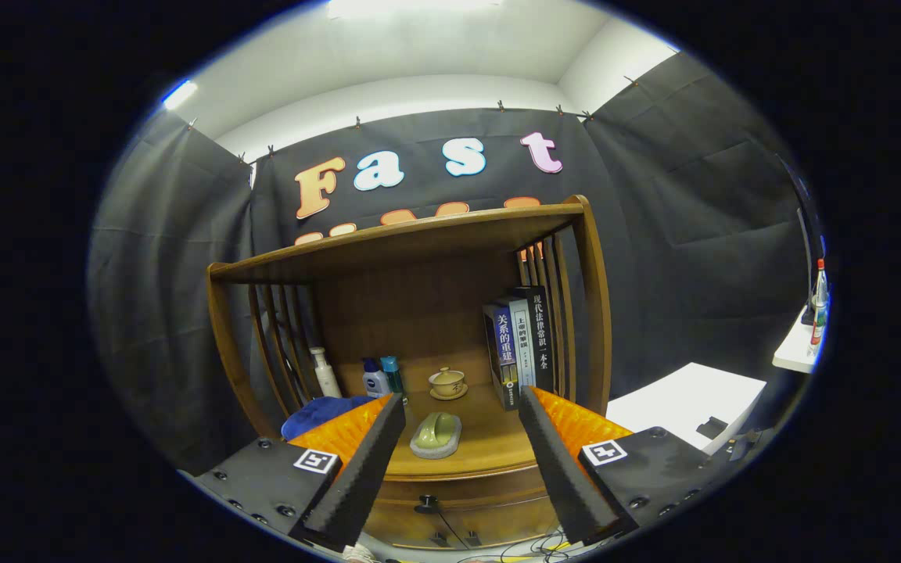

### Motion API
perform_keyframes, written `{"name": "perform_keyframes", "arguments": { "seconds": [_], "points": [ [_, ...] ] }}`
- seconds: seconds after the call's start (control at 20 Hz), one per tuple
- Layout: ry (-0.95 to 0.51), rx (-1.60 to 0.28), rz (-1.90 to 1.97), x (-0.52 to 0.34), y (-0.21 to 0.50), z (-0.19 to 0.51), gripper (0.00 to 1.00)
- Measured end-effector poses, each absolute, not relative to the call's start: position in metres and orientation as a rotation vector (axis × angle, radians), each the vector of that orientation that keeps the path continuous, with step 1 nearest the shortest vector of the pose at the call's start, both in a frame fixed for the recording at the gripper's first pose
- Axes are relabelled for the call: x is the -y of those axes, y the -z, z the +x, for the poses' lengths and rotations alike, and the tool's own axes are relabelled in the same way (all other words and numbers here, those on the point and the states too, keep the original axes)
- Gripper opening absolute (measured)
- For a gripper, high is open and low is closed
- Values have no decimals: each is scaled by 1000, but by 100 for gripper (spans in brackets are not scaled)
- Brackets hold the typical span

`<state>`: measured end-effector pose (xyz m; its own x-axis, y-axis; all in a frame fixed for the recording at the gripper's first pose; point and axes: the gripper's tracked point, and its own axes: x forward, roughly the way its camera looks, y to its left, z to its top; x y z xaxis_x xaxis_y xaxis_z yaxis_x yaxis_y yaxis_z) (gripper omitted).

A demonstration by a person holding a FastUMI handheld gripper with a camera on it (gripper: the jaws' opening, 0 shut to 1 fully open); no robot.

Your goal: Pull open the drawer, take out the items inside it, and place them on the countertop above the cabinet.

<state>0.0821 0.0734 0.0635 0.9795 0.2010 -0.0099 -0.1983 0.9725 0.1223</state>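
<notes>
A wooden cabinet (419, 313) with slatted sides stands ahead of me. Its drawer (458, 508), with a small dark knob (427, 500), is closed below the countertop (489, 446). My gripper (462, 407) is open, its fingers spread wide with nothing between them, held in front of the cabinet a little above the drawer. Between the fingers and just beyond them a pale green object (436, 434) lies on the countertop. The drawer's contents are hidden.
On the countertop stand a lidded tea cup on a saucer (447, 383), three upright books (519, 348) at the right, bottles (376, 379) and a white pump bottle (325, 372) at the left, and a blue cloth (317, 413). A white table (685, 407) sits right of the cabinet. Cables (529, 543) lie below.
</notes>
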Motion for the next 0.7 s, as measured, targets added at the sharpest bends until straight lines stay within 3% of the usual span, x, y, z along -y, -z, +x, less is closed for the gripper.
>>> {"name": "perform_keyframes", "arguments": {
  "seconds": [0.7],
  "points": [
    [-205, -31, 107, -73, -56, 83, 98]
  ]
}}
